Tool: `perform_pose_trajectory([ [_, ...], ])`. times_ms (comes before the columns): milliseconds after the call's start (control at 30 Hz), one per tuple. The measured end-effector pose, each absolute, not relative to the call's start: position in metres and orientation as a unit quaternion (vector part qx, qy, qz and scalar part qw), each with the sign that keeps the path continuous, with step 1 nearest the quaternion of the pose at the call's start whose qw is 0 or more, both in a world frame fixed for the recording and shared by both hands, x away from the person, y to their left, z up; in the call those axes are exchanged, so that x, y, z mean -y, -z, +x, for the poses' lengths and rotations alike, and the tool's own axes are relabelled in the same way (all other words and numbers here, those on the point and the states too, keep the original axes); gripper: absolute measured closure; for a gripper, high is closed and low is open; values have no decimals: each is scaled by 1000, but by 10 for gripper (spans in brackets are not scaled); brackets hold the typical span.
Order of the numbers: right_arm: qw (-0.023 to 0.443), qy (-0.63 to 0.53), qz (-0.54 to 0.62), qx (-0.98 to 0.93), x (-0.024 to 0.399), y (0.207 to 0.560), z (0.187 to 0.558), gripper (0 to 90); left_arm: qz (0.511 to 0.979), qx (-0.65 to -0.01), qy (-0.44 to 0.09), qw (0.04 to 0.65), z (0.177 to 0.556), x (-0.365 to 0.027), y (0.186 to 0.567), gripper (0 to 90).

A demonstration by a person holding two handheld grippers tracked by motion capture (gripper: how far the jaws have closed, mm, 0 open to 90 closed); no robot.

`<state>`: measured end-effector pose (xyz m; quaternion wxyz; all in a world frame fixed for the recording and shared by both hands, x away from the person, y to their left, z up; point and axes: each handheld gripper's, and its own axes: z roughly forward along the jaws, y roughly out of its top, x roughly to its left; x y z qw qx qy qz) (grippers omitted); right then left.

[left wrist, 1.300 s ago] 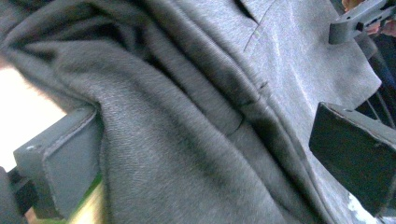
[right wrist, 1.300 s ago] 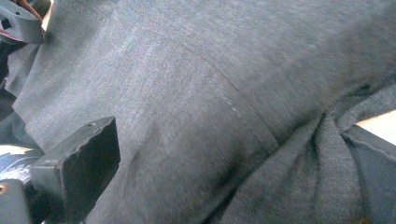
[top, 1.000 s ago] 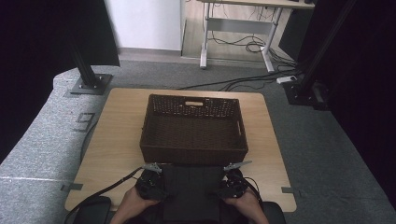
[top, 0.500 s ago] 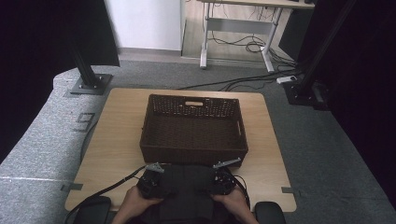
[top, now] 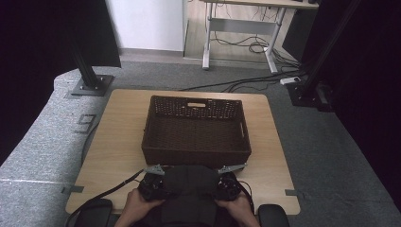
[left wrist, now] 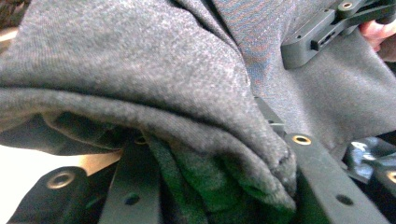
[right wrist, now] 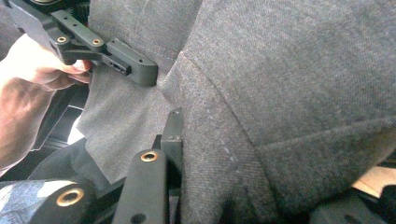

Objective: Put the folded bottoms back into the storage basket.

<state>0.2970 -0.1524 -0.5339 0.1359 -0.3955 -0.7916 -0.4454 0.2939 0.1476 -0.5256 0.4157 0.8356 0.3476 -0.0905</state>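
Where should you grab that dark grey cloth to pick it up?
Probably at its two side edges, one from each side. The dark grey folded cloth lies in a soft bunch at the near edge of the wooden table, and the left gripper and right gripper, jaws just closing, pinch folds there.

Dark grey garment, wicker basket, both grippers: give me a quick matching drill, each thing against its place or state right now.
Things:
1. dark grey garment
2. wicker basket
3. left gripper
4. right gripper

Places or states:
A. mid-table, nothing inside
B. at the near table edge, bunched between both grippers
C. clamped on the garment's right side
D. clamped on the garment's left side

Pairs: 1-B, 2-A, 3-D, 4-C. Both grippers' jaws have just been closing, with cloth between them.
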Motion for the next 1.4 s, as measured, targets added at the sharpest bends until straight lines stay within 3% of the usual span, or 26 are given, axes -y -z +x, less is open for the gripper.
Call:
perform_pose_trajectory([
  [633,74,495,-350,792,162,465,291,629,828,-299,36,473,291,-147,460,680],
  [1400,3,537,-296,790,164,377,313,626,822,-256,-44,508,311,-147,372,679],
])
